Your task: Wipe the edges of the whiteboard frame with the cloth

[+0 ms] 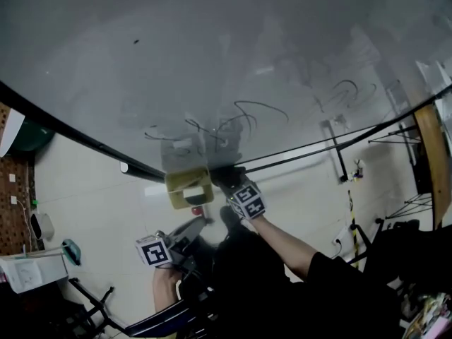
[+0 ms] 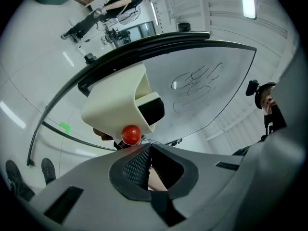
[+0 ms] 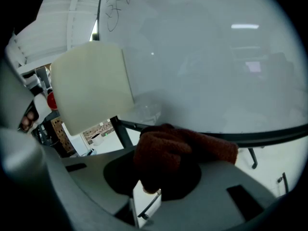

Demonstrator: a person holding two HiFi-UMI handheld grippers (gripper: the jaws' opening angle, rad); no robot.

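cloth (image 3: 183, 150) was clamped in right gripper (image 3: 161, 174), pressed at lower edge of whiteboard frame (image 3: 274, 137). left gripper (image 2: 144, 153) was kept narrow, empty, below board. wiping was judged under way; most edges not yet wiped.

Left gripper (image 2: 149, 147) first: pale grey moulded shell, smooth and rounded, cut with dark rectangular slots on either side. Dark hollow in the middle, and in there one pad (image 2: 136, 167) stamped with a fine grid texture. On its back, a marker cube (image 1: 154, 251), white, printed with bold black square patterns. Across now to the right gripper (image 1: 224, 177): same grey shell, same dark slots, another black-and-white marker cube (image 1: 248, 201) riding on top. Behind that cube, a black sleeve (image 1: 332, 270), loose, ending above the forearm. Dark clothing lower down, too dim for detail.
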